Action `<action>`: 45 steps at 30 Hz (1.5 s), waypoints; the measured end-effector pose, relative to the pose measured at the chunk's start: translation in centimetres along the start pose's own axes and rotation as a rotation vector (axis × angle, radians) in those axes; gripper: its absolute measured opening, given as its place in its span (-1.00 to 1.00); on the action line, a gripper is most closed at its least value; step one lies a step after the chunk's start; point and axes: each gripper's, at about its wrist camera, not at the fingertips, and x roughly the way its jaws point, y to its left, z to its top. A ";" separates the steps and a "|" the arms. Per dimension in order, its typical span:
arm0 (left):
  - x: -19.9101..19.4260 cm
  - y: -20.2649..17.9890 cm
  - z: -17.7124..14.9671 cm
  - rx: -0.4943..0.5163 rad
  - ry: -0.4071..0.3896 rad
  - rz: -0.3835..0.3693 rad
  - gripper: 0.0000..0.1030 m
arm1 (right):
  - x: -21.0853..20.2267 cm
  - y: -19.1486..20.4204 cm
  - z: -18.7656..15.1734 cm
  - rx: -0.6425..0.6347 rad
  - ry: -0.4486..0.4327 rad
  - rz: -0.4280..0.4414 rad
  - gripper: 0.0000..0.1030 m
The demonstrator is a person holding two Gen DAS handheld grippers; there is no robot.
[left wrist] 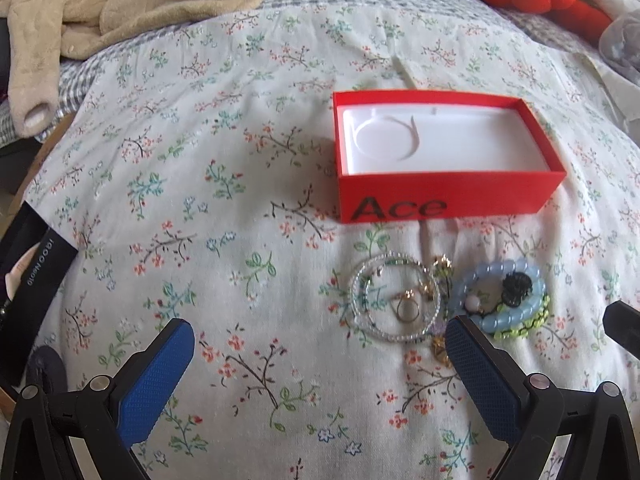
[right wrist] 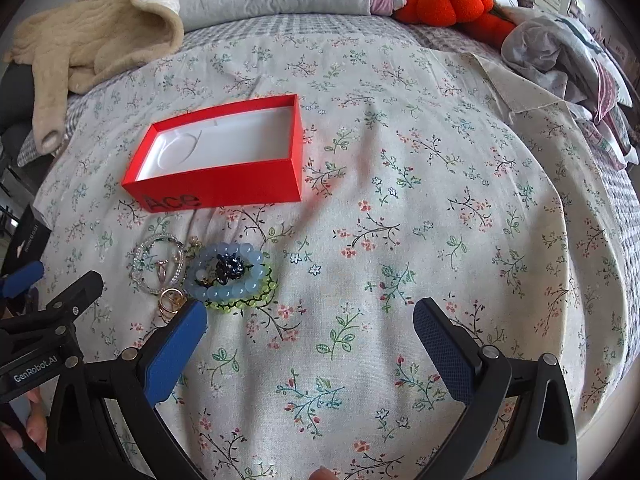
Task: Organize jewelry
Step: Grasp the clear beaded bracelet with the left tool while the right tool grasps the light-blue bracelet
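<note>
An open red box (left wrist: 448,196) marked "Ace", with a white insert, lies on the floral bedspread; it also shows in the right wrist view (right wrist: 224,190). Just in front of it lies a pile of jewelry: a clear beaded bracelet (left wrist: 394,298) with gold rings inside it, a blue bead bracelet (left wrist: 500,296) with a black piece on it, and a green-yellow beaded one (right wrist: 240,300). My left gripper (left wrist: 320,332) is open, its right finger beside the pile. My right gripper (right wrist: 310,320) is open, its left finger next to the gold rings (right wrist: 172,300).
A beige fleece garment (left wrist: 120,8) lies at the back left, pillows and an orange plush (right wrist: 452,4) at the back. Crumpled clothes (right wrist: 560,52) sit at the right. A black box (left wrist: 32,280) stands at the left edge of the bed.
</note>
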 end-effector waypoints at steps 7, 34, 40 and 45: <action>-0.1 -0.6 1.8 0.038 0.008 -0.003 1.00 | -1.0 -0.2 2.1 -0.003 0.021 0.034 1.00; 9.8 1.7 3.1 -0.158 0.248 -0.347 -0.62 | 7.7 -1.0 5.5 0.029 0.238 0.405 -0.61; 10.6 1.3 3.6 -0.143 0.265 -0.338 -0.81 | 9.0 0.4 5.2 -0.012 0.284 0.403 -0.69; 10.9 0.6 3.7 -0.106 0.262 -0.322 -0.91 | 9.9 1.3 5.2 -0.036 0.298 0.389 -0.77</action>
